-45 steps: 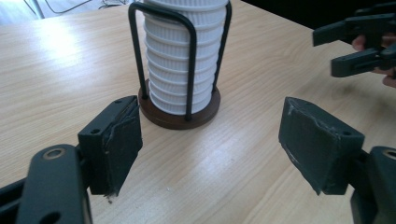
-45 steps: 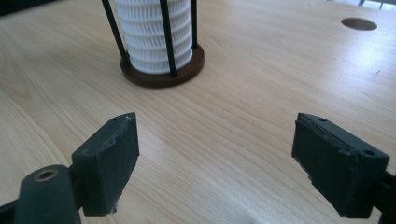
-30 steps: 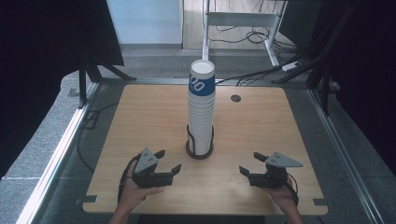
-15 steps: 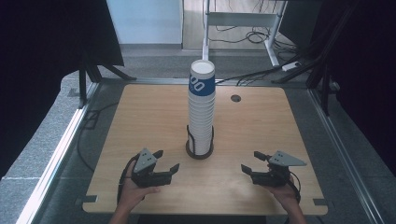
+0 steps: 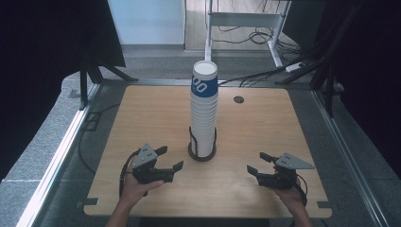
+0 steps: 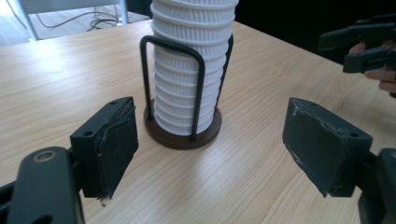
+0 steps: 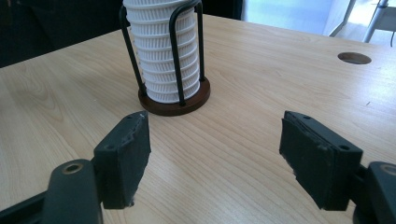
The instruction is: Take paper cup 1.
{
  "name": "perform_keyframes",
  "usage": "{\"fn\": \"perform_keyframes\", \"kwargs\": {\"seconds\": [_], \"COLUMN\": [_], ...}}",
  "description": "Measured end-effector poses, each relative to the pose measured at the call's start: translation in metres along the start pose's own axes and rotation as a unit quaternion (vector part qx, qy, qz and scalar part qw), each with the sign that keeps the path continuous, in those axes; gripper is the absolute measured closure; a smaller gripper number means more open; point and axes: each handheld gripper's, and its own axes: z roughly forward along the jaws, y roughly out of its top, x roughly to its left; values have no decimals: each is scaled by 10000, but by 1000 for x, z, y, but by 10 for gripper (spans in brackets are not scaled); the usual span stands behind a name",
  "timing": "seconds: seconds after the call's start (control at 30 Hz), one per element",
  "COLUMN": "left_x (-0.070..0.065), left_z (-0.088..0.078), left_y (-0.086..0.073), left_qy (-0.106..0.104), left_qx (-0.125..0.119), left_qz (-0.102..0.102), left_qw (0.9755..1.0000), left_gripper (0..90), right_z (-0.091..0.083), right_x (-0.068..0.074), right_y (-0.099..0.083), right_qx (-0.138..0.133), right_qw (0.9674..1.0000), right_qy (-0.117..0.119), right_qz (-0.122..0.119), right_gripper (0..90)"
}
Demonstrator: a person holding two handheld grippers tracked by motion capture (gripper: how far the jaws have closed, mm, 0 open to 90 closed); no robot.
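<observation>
A tall stack of white ribbed paper cups (image 5: pixel 204 113), the top one with a blue band, stands in a black wire holder on a round dark base (image 5: pixel 202 153) at the table's middle. My left gripper (image 5: pixel 171 158) lies at the near left of the holder and points at it. Its jaws have just been opening, and nothing is between its pads (image 6: pixel 116 140). The stack (image 6: pixel 187 70) rises straight ahead in the left gripper view. My right gripper (image 5: pixel 256 162) rests at the near right, open and empty, with the holder (image 7: pixel 175 105) ahead to its left.
The wooden table (image 5: pixel 151 109) has a round cable hole (image 5: pixel 239 100) at the back right. Metal rails run along both sides. A desk frame and cables lie on the floor beyond the far edge. The other gripper (image 6: pixel 359 46) shows far off in the left gripper view.
The left gripper has shifted slightly towards the holder and its jaws look a little wider apart. The right gripper has kept still.
</observation>
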Motion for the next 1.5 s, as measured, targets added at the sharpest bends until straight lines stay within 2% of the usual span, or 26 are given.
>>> {"fn": "perform_keyframes", "kwargs": {"seconds": [0.17, 0.4, 0.57, 0.7, 0.77, 0.9, 0.97, 1.13, 1.27, 1.5], "left_x": [-1, 4, 6, 7, 6, 6, 8, 9, 9, 8], "left_z": [11, 17, 18, 21, 25, 30, 35, 43, 51, 60], "left_y": [10, 29, 43, 49, 56, 64, 71, 78, 84, 94], "left_qy": [-15, 57, 121, 140, 233, 281, 214, 156, 17, 12], "left_qx": [-45, -172, -211, -210, -191, -192, -193, -186, -292, -281], "left_qz": [-18, -35, 88, 90, 227, 298, 303, 337, 388, 458], "left_qw": [10000, 9998, 9997, 9996, 9993, 9990, 9991, 9991, 9988, 9986], "left_gripper": [183, 178, 175, 171, 153, 143, 131, 99, 74, 59], "right_z": [0, 2, 4, 6, 8, 9, 9, 9, 8, 10], "right_x": [0, 2, 3, 4, 5, 7, 7, 6, 6, 6], "right_y": [0, -2, -2, -4, -5, -5, -5, -5, -5, -6], "right_qx": [34, 82, 81, 149, 193, 207, 198, 207, 187, 224], "right_qw": [10000, 9999, 9999, 9999, 9997, 9996, 9997, 9996, 9996, 9995], "right_qy": [12, -10, -7, 10, 37, 44, 52, 49, 68, 73], "right_qz": [-5, -64, -77, -84, -118, -176, -163, -166, -186, -192], "right_gripper": [254, 255, 257, 257, 263, 264, 264, 264, 263, 264]}}
